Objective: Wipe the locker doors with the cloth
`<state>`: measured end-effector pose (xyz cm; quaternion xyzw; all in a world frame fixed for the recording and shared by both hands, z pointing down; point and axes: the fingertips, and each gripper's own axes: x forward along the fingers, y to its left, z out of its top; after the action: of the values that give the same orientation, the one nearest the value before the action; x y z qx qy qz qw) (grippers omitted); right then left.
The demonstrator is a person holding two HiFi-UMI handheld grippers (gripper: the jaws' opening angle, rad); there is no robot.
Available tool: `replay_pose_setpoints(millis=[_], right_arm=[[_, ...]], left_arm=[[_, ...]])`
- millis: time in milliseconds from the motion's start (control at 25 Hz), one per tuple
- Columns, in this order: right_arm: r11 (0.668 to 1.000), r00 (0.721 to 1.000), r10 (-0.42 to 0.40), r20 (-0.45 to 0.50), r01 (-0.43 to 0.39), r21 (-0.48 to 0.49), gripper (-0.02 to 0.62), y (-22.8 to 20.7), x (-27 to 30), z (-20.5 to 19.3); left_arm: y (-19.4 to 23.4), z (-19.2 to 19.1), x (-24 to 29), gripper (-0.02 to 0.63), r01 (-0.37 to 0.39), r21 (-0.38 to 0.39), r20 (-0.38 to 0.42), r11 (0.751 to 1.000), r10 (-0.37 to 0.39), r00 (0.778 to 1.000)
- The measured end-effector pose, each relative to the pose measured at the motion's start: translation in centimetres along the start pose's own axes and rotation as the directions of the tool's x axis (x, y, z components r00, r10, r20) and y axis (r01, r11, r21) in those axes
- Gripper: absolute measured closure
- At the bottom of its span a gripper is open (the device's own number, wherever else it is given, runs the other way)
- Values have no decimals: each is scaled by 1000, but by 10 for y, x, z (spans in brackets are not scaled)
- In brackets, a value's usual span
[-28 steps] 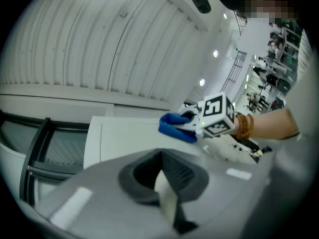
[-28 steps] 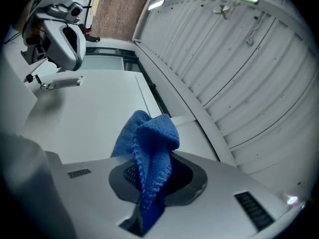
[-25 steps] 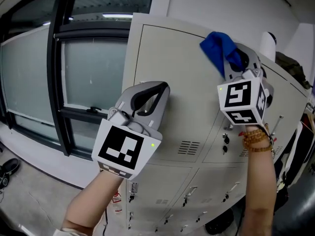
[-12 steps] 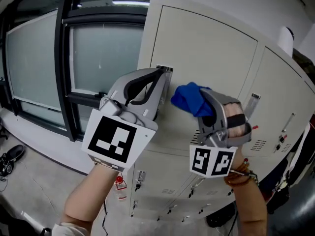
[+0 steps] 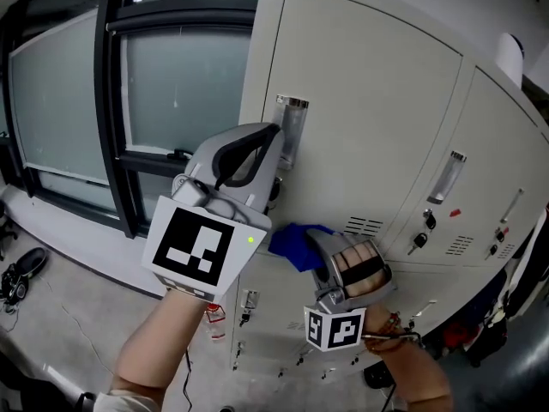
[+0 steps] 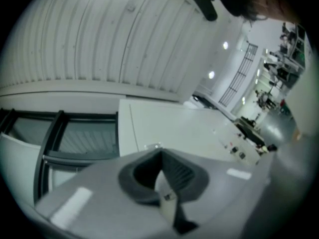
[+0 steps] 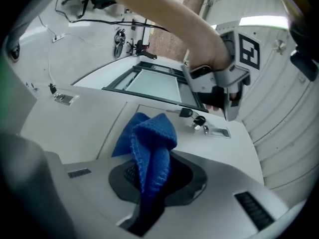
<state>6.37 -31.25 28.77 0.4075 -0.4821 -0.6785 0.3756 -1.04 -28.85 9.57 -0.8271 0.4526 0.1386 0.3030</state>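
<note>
The cream locker door [image 5: 369,101] fills the middle of the head view. A blue cloth [image 5: 294,244] is pressed against the door's lower part, beside the vent slots, and my right gripper [image 5: 316,245] is shut on it. In the right gripper view the cloth [image 7: 149,136] sticks out of the closed jaws of that gripper [image 7: 158,158] onto the door [image 7: 75,128]. My left gripper [image 5: 273,137] is held up near the door's left edge, shut and holding nothing. Its jaws [image 6: 160,153] meet at the tip in the left gripper view.
A dark-framed window [image 5: 69,101] stands left of the lockers. The doors carry label holders [image 5: 292,127], keyed locks [image 5: 419,240] and vent slots [image 5: 365,225]. Smaller locker doors [image 5: 274,333] lie below. A shoe [image 5: 17,288] sits on the floor at left.
My right gripper has carried the cloth down the door, from near the top to the lower part by the vents. The left gripper has stayed raised near the door's left edge.
</note>
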Motion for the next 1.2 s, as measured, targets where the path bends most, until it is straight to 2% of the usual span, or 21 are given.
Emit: replay_pose_setpoints(millis=[120, 400, 560, 720, 800, 880, 1040, 1200], right_arm=[[996, 999, -49, -3, 49, 77, 546, -50, 9, -11], [956, 975, -213, -64, 222, 192, 546, -224, 42, -52], [942, 957, -281, -77, 290, 167, 546, -308, 65, -54], [947, 951, -301, -75, 307, 97, 546, -348, 84, -36], [950, 950, -303, -76, 307, 62, 546, -346, 85, -29], [952, 952, -299, -67, 303, 46, 546, -326, 79, -24], [969, 968, -247, -50, 248, 9, 546, -236, 54, -20], [983, 984, -172, -46, 175, 51, 547, -143, 27, -25]], left_arm=[[4, -2, 0, 607, -5, -3, -5, 1000, 5, 1000], [17, 8, -1, 607, -22, 19, 10, 1000, 21, 1000], [22, 16, -4, 607, -26, 31, 21, 999, 26, 999], [29, 22, -10, 607, -38, 39, 31, 998, 37, 999], [33, 24, -13, 607, -48, 32, 35, 998, 47, 998], [37, 27, -15, 607, -58, 19, 40, 998, 58, 998], [37, 22, -17, 607, -59, 22, 35, 998, 58, 998], [34, 12, -14, 607, -44, 34, 22, 998, 43, 999]])
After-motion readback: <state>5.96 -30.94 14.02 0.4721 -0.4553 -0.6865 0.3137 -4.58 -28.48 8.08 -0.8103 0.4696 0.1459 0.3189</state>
